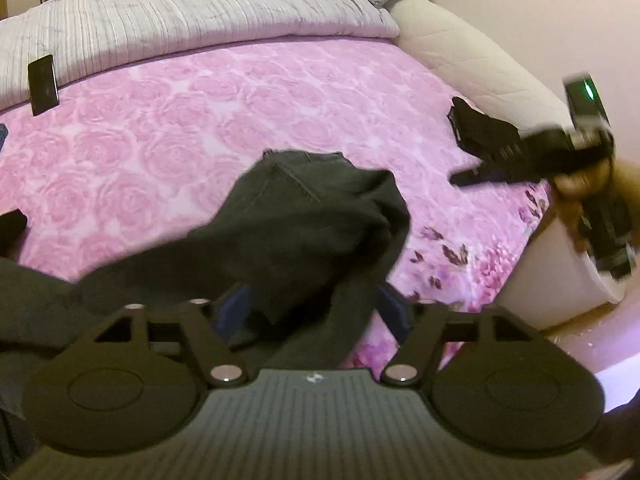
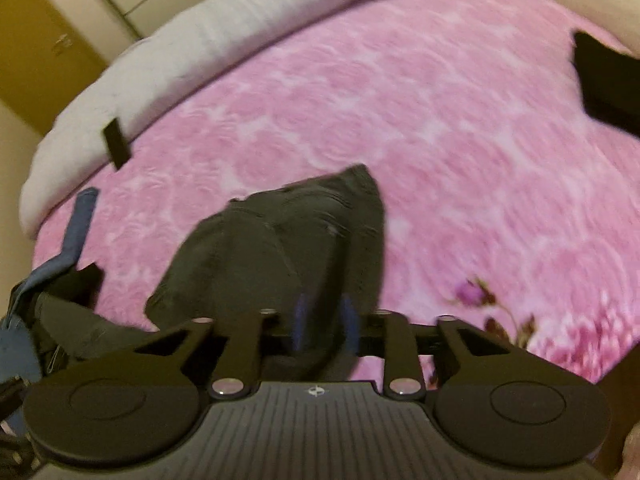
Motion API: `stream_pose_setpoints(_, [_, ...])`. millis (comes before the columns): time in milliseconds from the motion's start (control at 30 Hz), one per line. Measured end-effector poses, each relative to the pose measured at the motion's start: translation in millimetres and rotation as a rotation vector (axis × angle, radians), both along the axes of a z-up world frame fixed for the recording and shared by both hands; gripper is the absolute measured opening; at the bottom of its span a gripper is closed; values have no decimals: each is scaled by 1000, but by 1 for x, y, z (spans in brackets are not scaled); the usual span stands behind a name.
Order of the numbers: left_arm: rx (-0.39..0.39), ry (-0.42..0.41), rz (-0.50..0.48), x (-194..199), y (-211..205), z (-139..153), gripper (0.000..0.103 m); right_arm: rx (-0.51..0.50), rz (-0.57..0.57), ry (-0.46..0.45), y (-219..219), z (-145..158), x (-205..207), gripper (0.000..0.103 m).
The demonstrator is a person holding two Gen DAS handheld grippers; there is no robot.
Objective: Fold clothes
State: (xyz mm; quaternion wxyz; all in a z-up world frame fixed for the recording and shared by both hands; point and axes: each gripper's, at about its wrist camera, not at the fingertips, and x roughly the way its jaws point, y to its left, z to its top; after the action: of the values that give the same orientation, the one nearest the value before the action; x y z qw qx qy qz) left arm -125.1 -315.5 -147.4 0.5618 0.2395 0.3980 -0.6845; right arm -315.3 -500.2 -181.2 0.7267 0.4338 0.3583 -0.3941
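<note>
Dark trousers (image 1: 304, 216) are partly lifted off the pink bedspread (image 1: 160, 128), near the bed's front edge. Left gripper (image 1: 316, 312) is spread wide, blue pads either side of a hanging fold, cloth draped between them, not clamped. Right gripper (image 2: 322, 324) has its pads close together with dark cloth between, probably pinching the trousers, though blur makes that hard to confirm. Risk: the left jaws are open, so if the left lifts or pulls now the fold slides out and the garment hangs from one side, twisting. A thin right-hand pinch could also slip on a heavy fabric. The trousers look like thick denim-type cloth with stitched seams and a pocket, limp and bunched. The bedspread is soft with a raised rose pattern, likely some drag. A flat black phone (image 1: 43, 84) leans on the ribbed grey quilt (image 1: 192, 12); another dark garment (image 1: 476, 128) lies well apart to the right.
</note>
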Motion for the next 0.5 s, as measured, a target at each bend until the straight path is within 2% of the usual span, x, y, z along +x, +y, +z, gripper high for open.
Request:
stream_pose_setpoints(33, [4, 6, 7, 11, -18, -5, 68, 7, -8, 7, -2, -5, 8, 34])
stream_pose_setpoints(100, [-2, 14, 32, 32, -46, -6, 68, 8, -2, 22, -8, -15, 13, 45])
stream_pose_setpoints(200, [-4, 40, 71, 69, -85, -17, 69, -20, 50, 46, -3, -7, -9, 58])
stream_pose_setpoints(267, [12, 47, 74, 80, -114, -25, 69, -42, 90, 84, -12, -6, -3, 59])
stream_pose_setpoints(333, [22, 39, 87, 92, -137, -28, 70, -64, 131, 98, -21, -2, 11, 68])
stream_pose_setpoints(400, [83, 88, 113, 105, -154, -44, 74, -82, 181, 104, -30, -1, 28, 81])
stream_pose_setpoints(433, [142, 131, 135, 112, -160, -58, 74, -83, 211, 105, -33, -2, 38, 87])
stream_pose_setpoints(500, [294, 202, 196, 122, -165, -93, 74, -65, 284, 113, -40, -9, 59, 89])
